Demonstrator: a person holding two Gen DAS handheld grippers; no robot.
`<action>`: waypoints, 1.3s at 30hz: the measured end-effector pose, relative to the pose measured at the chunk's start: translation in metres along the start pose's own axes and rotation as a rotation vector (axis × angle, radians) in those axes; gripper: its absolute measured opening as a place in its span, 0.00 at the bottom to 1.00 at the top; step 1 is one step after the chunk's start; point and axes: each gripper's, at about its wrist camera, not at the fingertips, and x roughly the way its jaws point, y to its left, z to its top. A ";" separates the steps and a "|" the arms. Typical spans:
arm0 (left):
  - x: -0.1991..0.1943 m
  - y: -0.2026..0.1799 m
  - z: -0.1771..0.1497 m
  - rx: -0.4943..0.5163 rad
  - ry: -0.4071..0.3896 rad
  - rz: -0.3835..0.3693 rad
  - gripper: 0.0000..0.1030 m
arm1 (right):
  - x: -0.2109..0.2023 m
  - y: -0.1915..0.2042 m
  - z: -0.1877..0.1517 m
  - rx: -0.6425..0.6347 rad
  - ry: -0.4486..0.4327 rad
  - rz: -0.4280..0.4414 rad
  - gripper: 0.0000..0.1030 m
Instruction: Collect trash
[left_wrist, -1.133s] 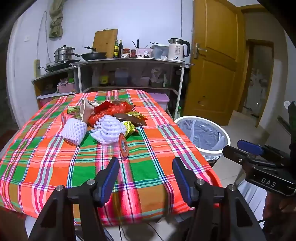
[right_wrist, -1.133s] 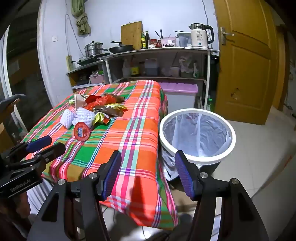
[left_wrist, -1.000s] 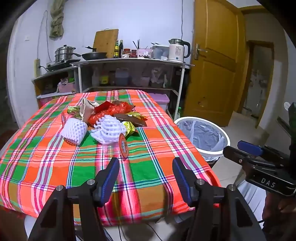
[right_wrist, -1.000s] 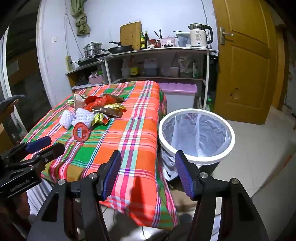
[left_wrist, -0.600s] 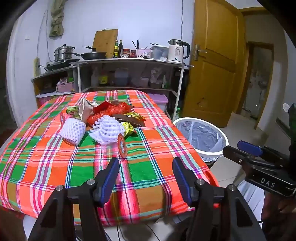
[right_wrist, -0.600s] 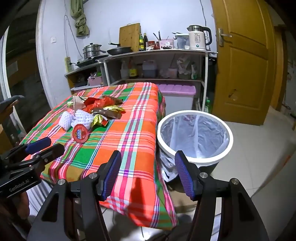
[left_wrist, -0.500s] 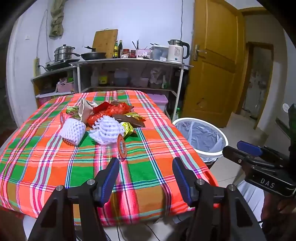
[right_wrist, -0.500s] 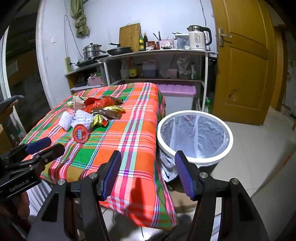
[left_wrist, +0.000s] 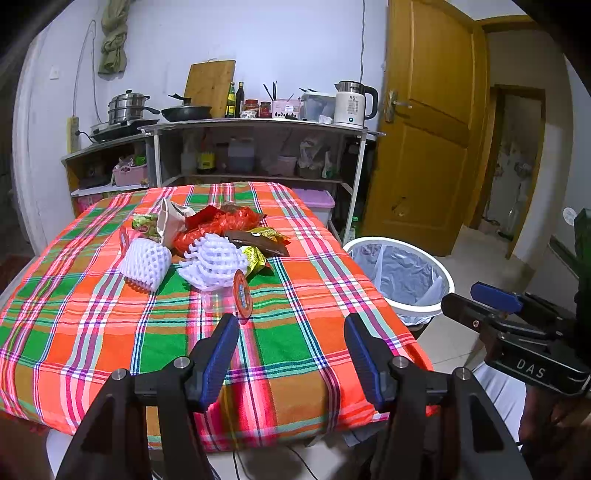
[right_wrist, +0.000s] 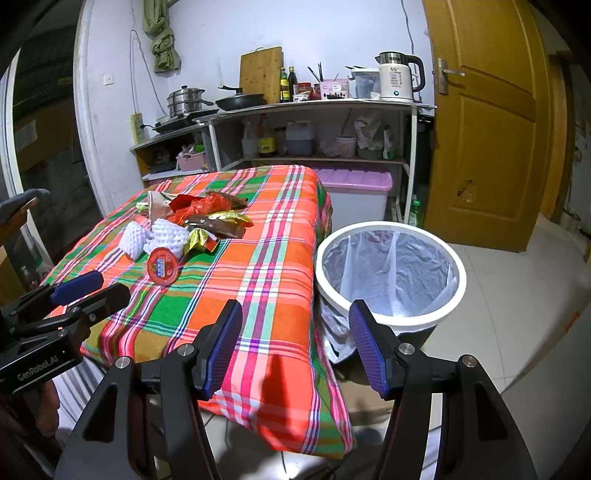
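A pile of trash lies on the plaid tablecloth (left_wrist: 92, 332): two white foam fruit nets (left_wrist: 146, 263) (left_wrist: 212, 260), red plastic wrap (left_wrist: 218, 223), a brown wrapper (left_wrist: 258, 242), and a clear cup with a red foil lid (left_wrist: 242, 291). The lid also shows in the right wrist view (right_wrist: 161, 266). A white bin with a clear liner (right_wrist: 389, 271) stands on the floor right of the table. My left gripper (left_wrist: 290, 330) is open and empty above the table's near edge. My right gripper (right_wrist: 295, 321) is open and empty, off the table's near right corner, beside the bin.
Kitchen shelves (left_wrist: 258, 127) with pots, bottles and a kettle (left_wrist: 352, 103) stand behind the table. A purple-lidded box (right_wrist: 354, 184) sits by the shelves. A wooden door (right_wrist: 487, 122) is at the right. White tiled floor (right_wrist: 517, 302) surrounds the bin.
Both views have shifted only slightly; the table and bin sit a touch farther left and lower. Both grippers stay open and empty.
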 end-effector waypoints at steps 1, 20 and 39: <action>0.000 0.000 0.000 0.000 0.000 0.000 0.57 | 0.000 0.000 0.000 0.000 0.000 0.001 0.59; -0.002 -0.002 0.002 0.002 0.001 0.001 0.57 | 0.001 0.001 -0.001 -0.001 -0.002 0.000 0.59; 0.000 -0.001 -0.001 -0.002 0.004 -0.009 0.57 | -0.001 0.001 0.001 0.005 -0.002 0.000 0.59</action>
